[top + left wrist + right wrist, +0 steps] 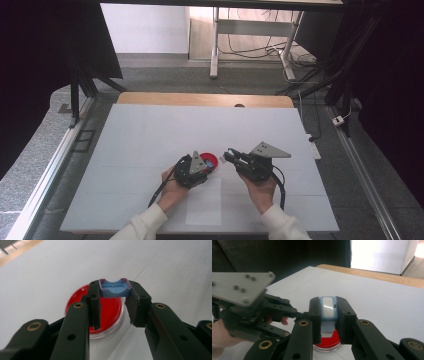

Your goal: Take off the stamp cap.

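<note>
The white table top (150, 140) was seen to take up most of the high view, with a wooden edge at its far side and wide bare room to the left, right and beyond the hands. Near its front middle the two hands were held close together, the left gripper (200, 167) and the right gripper (232, 157) pointing towards each other over the same spot.

Under and between them a round red dish (210, 161) was lying flat on the table, just ahead of the left gripper and touching nothing that could be made out. In the left gripper view the red dish (110, 307) was seen directly below the jaw tips, well inside the table's edges.

The left gripper (113, 300) was clenched on a small blue piece (114, 288), a shallow part with a curved notch, held crosswise so that its long axis ran from pad to pad. The right gripper (328, 315) was closed on a blue and white piece (328, 307), held with its long axis running away from the camera, above the dish (329, 341).

The two held parts were judged to lie nearly tip to tip, so a joining move would turn on a short closing between the hands. Whether the parts already touched could not be told.
</note>
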`<state>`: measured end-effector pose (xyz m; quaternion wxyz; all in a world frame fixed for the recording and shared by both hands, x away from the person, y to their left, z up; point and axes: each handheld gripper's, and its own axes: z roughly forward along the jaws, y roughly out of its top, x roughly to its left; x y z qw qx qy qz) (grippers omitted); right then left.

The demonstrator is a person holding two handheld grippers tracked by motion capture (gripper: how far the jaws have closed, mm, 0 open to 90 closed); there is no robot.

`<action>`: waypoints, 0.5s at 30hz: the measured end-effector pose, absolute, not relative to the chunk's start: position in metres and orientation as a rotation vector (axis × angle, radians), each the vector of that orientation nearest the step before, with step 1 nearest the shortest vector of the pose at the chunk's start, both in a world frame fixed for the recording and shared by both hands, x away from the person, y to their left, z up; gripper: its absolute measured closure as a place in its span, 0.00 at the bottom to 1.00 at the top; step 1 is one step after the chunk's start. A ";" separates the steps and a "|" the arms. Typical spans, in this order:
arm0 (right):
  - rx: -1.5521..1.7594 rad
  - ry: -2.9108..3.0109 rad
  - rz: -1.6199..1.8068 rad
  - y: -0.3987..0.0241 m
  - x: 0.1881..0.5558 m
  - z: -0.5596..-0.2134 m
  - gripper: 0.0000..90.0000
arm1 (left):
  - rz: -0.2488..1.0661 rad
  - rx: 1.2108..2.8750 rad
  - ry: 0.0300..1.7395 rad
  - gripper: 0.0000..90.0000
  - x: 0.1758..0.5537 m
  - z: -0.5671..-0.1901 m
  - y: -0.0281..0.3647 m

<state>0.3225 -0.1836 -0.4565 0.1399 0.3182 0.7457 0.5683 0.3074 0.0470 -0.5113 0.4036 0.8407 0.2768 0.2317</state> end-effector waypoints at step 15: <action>0.916 2.198 1.629 -0.181 0.325 -0.461 0.84 | 0.597 2.114 0.665 0.73 0.302 -0.504 0.052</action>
